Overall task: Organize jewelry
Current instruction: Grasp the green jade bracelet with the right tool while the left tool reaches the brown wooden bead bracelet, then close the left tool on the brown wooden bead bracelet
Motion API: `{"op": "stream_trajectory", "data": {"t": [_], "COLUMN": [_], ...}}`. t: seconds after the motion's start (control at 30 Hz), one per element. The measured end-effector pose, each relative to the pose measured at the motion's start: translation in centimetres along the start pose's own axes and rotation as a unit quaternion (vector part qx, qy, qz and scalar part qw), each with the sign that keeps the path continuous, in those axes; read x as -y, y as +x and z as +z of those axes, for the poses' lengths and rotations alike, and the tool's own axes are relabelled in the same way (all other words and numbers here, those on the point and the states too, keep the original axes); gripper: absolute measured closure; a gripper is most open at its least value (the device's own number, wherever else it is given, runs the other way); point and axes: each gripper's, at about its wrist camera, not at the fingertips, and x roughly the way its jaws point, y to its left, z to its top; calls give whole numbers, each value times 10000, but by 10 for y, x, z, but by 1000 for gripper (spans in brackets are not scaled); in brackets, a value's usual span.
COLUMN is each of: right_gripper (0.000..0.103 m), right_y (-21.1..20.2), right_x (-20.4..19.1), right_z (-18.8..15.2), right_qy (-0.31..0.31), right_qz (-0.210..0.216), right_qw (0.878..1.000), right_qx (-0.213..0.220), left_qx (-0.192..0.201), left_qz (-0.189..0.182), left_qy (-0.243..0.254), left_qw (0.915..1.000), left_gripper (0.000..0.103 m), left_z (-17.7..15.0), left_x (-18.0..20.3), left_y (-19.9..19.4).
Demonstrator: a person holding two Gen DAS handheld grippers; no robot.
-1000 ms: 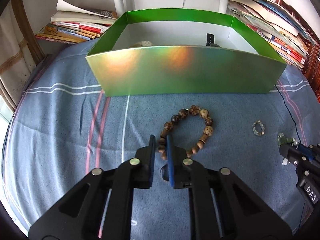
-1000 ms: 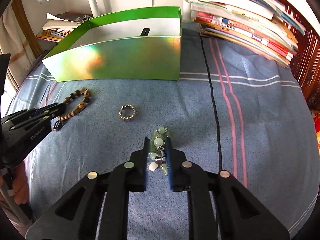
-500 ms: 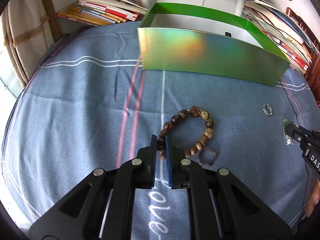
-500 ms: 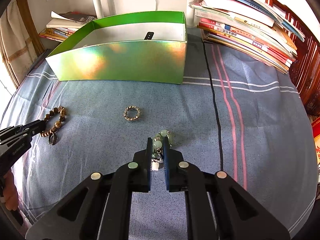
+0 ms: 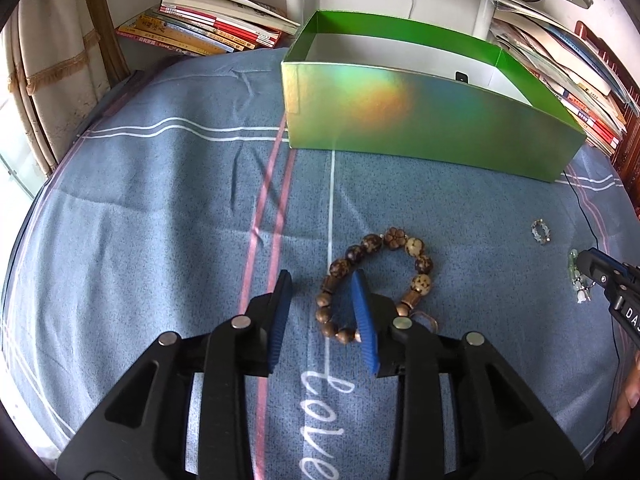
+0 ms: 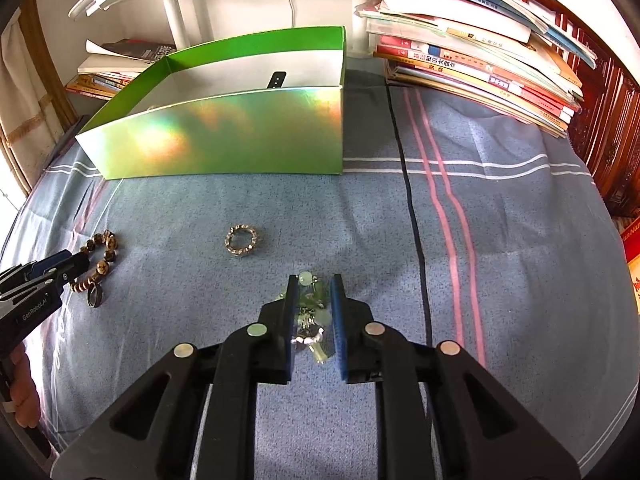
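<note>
The left gripper (image 5: 322, 280) has its jaws apart over the near side of the brown bead bracelet (image 5: 376, 280), which lies flat on the blue cloth (image 5: 160, 220). The right gripper (image 6: 314, 284) is also spread, with the pale green bead bracelet (image 6: 310, 308) lying between its fingers, maybe not touching them. A small sparkly ring (image 6: 242, 241) sits between the two, in front of the green box (image 6: 224, 144).

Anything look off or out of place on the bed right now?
Nothing damaged or spilled. The wooden bead bracelet, small crystal ring and green bead piece lie loose on the blue cloth, outside the green box.
</note>
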Motion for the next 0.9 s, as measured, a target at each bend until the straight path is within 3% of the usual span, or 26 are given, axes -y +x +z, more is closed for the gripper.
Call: {"op": "stream_trajectory", "data": {"t": [0.47,0.53,0.63,0.7,0.8,0.9], "right_gripper": [81,90,94,94,94,94], "right_y": [6,6,5,5,5,5], "right_x": [-5,-9,-12,-13,-13,-14], "right_z": [0,-1,-3,-3,-3,-4], "right_qy": [-91,-183,-264,-285,-287,-340], "right_qz": [-55,-31,-29,-19,-13,-60], "right_qw": [9999,9998,9996,9996,9996,9994], "right_qx": [-56,-38,-16,-8,-5,13], "left_qx": [110,121,126,121,144,171], "left_qz": [40,53,51,-18,-90,17], "left_qy": [52,61,56,61,219,316], "left_qw": [9999,9999,9999,9999,9996,9994], "left_gripper": [57,57,58,65,91,93], "left_z": [0,-1,-1,-1,-3,-5], "left_x": [2,3,3,3,9,15], "left_y": [3,2,2,1,-1,-2]}}
